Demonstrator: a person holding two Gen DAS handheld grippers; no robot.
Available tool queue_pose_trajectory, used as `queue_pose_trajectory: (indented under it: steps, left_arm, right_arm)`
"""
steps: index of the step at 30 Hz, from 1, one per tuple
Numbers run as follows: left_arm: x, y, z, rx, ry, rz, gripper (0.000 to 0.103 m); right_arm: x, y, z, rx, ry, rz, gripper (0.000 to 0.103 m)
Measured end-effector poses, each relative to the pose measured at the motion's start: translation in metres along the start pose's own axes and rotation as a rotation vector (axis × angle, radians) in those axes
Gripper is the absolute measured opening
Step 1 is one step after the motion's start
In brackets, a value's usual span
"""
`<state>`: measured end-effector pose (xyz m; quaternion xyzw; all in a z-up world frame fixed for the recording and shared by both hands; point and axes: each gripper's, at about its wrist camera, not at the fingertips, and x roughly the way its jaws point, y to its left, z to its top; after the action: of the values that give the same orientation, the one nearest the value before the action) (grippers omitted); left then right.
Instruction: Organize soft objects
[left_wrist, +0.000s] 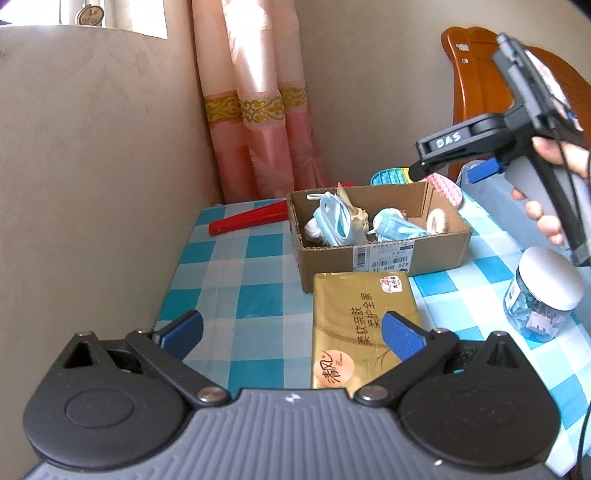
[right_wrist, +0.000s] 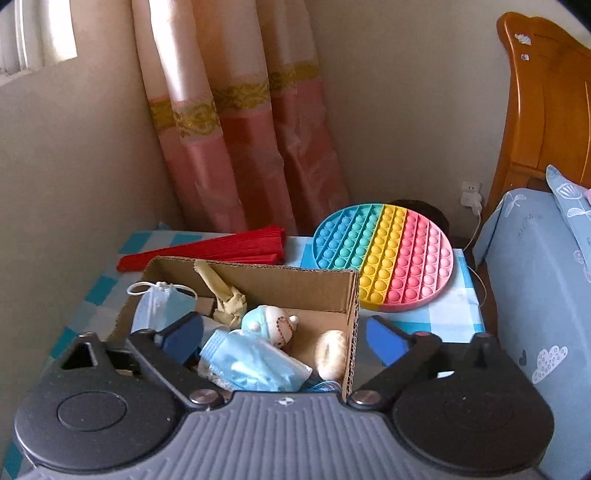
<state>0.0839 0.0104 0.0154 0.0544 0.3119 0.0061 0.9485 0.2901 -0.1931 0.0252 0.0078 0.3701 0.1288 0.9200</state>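
- Now both tongs are seen wide apart and nothing is held: the right tongs hang over the cardboard box, the left tongs over the gold tissue pack.
- Probably the tissue pack is taken next; it should be gripped across its narrow sides, gently, and lifted toward 12 o'clock into the box.
- Inside the box, blue face masks, a small doll and a beige cloth are found.
- At 3 o'clock on the bench, a clear jar stands.
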Motion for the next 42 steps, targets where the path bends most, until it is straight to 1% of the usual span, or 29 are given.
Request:
queue_pose_trajectory:
  steps: [3,5,8,11,13,15,17,20,23,27,31,35,42]
  left_arm:
    - [-0.001,-0.001,0.001,-0.006,0.008,0.02,0.102]
    - [0.0,-0.002,0.003,-0.01,0.031,0.036,0.102]
    - [0.001,0.0,0.007,-0.029,0.065,0.057,0.102]
    - [-0.001,0.002,0.012,-0.037,0.065,0.066,0.102]
    - [-0.003,0.001,0.017,-0.036,0.065,0.07,0.102]
    - [-0.005,0.001,0.021,-0.041,0.071,0.062,0.102]
    - [-0.006,-0.001,0.024,-0.03,0.077,0.049,0.102]
    - [-0.007,-0.007,0.027,-0.016,0.097,0.052,0.102]
    - [-0.009,-0.01,0.026,-0.018,0.121,0.029,0.102]
    - [-0.011,-0.015,0.022,-0.019,0.147,0.015,0.102]
    - [-0.013,-0.016,0.019,-0.028,0.163,0.011,0.102]
    - [-0.015,-0.016,0.019,-0.035,0.169,0.019,0.102]
    - [-0.016,-0.018,0.018,-0.034,0.175,0.016,0.102]
  right_arm:
    - [-0.013,0.003,-0.002,-0.008,0.001,-0.007,0.103]
    - [-0.022,0.006,-0.005,-0.011,0.022,-0.034,0.103]
    - [-0.037,0.007,-0.014,0.005,0.053,-0.048,0.103]
    - [-0.049,0.009,-0.03,0.022,0.092,-0.096,0.103]
    - [-0.057,0.014,-0.044,0.015,0.109,-0.146,0.103]
    - [-0.067,0.02,-0.06,0.002,0.114,-0.182,0.103]
    - [-0.079,0.024,-0.075,0.016,0.111,-0.199,0.103]
    - [-0.093,0.03,-0.092,0.054,0.124,-0.191,0.103]
    - [-0.103,0.034,-0.105,0.09,0.141,-0.182,0.103]
    - [-0.112,0.043,-0.117,0.069,0.163,-0.201,0.103]
    - [-0.119,0.049,-0.121,0.055,0.163,-0.213,0.103]
    - [-0.125,0.053,-0.124,0.048,0.156,-0.205,0.103]
    - [-0.13,0.054,-0.121,0.046,0.135,-0.207,0.103]
